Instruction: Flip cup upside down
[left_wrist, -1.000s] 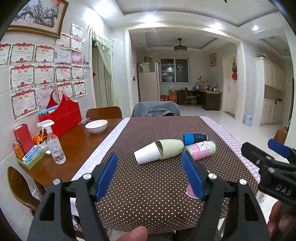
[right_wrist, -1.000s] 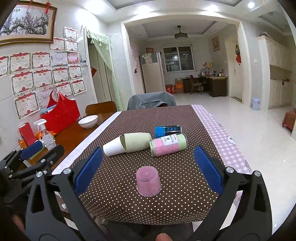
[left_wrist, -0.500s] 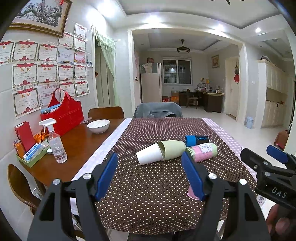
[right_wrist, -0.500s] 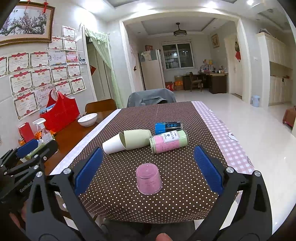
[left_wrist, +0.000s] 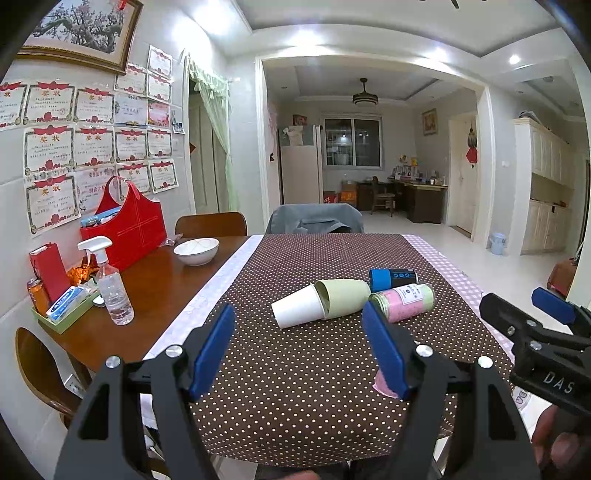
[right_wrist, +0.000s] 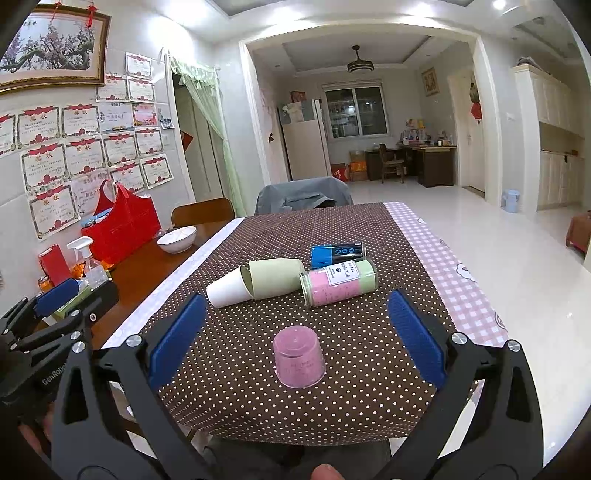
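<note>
A pink cup (right_wrist: 300, 360) stands upside down, base up, on the brown dotted tablecloth (right_wrist: 362, 354) near the table's front edge. My right gripper (right_wrist: 295, 343) is open and empty, its blue pads on either side of the cup and a little nearer the camera. In the left wrist view only a sliver of the pink cup (left_wrist: 380, 384) shows behind the right pad. My left gripper (left_wrist: 299, 350) is open and empty above the front of the table.
A white paper cup (right_wrist: 228, 291) nested in a green cup (right_wrist: 275, 282), a pink-green jar (right_wrist: 338, 282) and a blue-black can (right_wrist: 336, 254) lie on their sides mid-table. Bowl (left_wrist: 196, 251), spray bottle (left_wrist: 110, 288), red bag (left_wrist: 127, 229) stand on the left.
Both grippers have pulled back a little from the table and risen slightly. The pink cup stays upside down in place.
</note>
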